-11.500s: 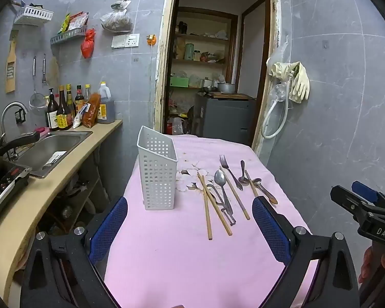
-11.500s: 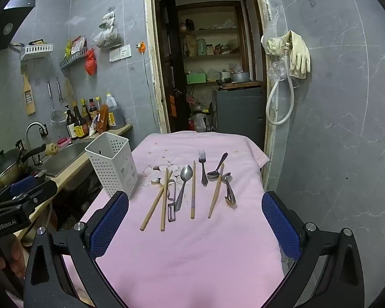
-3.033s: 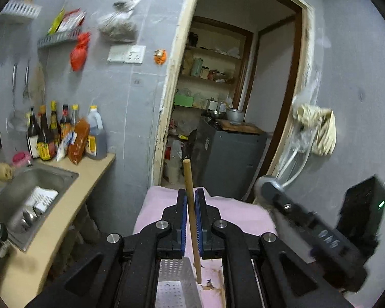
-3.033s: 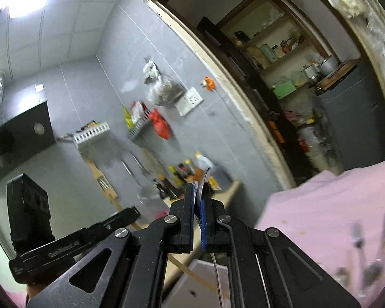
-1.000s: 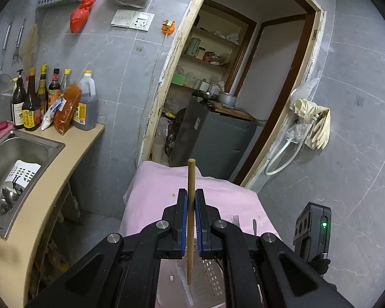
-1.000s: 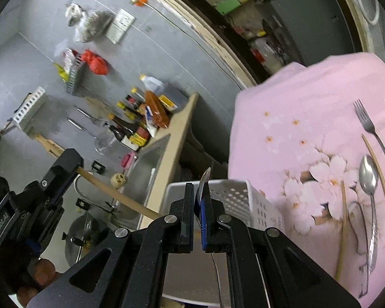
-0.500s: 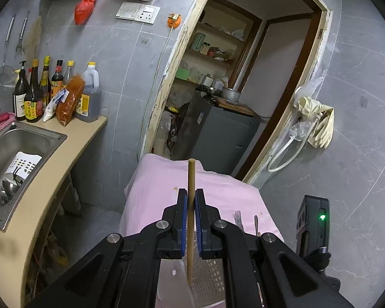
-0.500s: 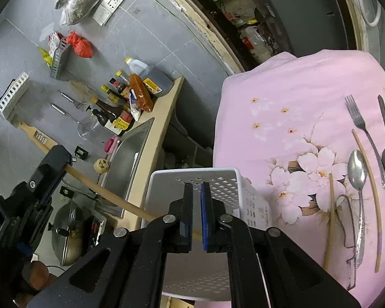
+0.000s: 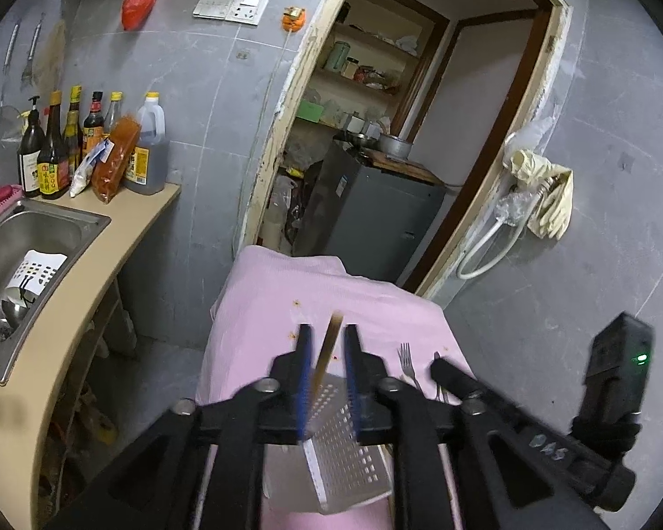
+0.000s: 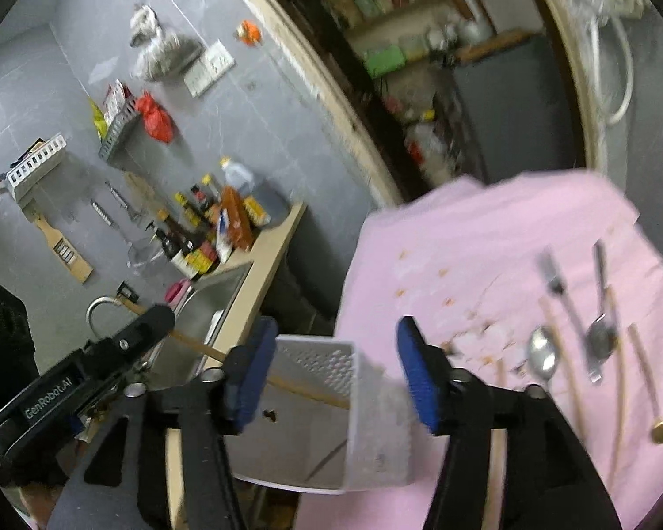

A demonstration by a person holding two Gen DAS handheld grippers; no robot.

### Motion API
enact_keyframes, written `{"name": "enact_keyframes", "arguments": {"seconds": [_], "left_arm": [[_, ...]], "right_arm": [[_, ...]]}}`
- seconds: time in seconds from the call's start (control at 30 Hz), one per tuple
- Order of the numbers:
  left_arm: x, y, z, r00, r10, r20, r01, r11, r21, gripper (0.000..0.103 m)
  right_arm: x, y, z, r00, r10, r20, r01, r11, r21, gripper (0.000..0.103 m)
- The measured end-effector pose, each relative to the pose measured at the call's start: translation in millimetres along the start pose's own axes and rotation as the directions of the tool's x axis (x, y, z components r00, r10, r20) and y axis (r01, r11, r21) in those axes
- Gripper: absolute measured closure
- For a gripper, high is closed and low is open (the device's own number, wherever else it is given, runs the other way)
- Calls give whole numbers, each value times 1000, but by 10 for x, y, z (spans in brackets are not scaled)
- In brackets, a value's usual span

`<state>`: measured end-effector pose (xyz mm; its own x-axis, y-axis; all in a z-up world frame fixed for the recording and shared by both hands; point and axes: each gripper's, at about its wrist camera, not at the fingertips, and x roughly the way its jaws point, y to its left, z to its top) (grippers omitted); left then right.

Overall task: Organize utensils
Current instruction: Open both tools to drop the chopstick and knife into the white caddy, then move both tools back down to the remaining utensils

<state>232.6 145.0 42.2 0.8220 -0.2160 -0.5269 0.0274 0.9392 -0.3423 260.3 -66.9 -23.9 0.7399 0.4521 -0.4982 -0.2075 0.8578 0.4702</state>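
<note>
Releasing: left tongs are opening, chopstick dropping between them into white caddy below.
Right tongs: opening, holding nothing.
Remaining: fork, spoons are waiting on bench beyond.

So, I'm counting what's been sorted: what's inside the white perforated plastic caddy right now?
A wooden chopstick slants into the white perforated plastic caddy, passing between the left gripper fingers, which are opening. The caddy's walls hide its floor and anything else inside.
</note>
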Motion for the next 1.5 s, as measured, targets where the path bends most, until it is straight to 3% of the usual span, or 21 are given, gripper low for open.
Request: {"name": "enact_keyframes", "arguments": {"seconds": [0.03, 0.1, 0.23, 0.37, 0.5, 0.6, 0.7, 0.83, 1.07, 1.2, 1.5], "left_arm": [[-15, -25, -21, 1000, 1, 6, -1, 1000, 6, 73], [-49, -83, -62, 1000, 1, 24, -1, 1000, 16, 52], [-108, -255, -142, 999, 14, 46, -16, 999, 52, 41], [-157, -479, -220, 995, 65, 73, -72, 993, 97, 20], [-191, -708, -307, 989, 105, 103, -118, 984, 136, 7], [-196, -921, -396, 983, 130, 126, -150, 974, 168, 6], [-186, -1111, -477, 978, 149, 148, -177, 964, 196, 5], [-129, -1381, -632, 967, 182, 177, -221, 946, 239, 4], [43, -1709, -921, 970, 182, 159, -222, 932, 287, 3], [218, -1825, -1067, 972, 199, 127, -229, 926, 300, 3], [598, -1980, -1292, 965, 248, 86, -263, 912, 315, 3]], "right_arm": [[-75, -20, 16, 1000, -15, 23, 15, 1000, -13, 37], [-214, -75, 75, 997, -45, 56, 48, 998, -39, 31], [-459, -198, 162, 988, -117, 100, 125, 990, -73, 18], [-646, -344, 249, 966, -238, 101, 248, 963, -101, 15], [-791, -501, 296, 939, -334, 88, 343, 927, -148, 13], [-994, -640, 295, 913, -389, 119, 406, 894, -192, 13], [-1189, -736, 284, 872, -449, 194, 487, 836, -253, 1], [-1424, -869, 293, 838, -484, 251, 542, 791, -284, 1], [-1623, -1278, 311, 828, -498, 256, 556, 789, -263, 1], [-1537, -1477, 277, 857, -467, 219, 513, 809, -287, 1], [-1311, -1797, 157, 892, -413, 183, 452, 830, -328, 1]]}}
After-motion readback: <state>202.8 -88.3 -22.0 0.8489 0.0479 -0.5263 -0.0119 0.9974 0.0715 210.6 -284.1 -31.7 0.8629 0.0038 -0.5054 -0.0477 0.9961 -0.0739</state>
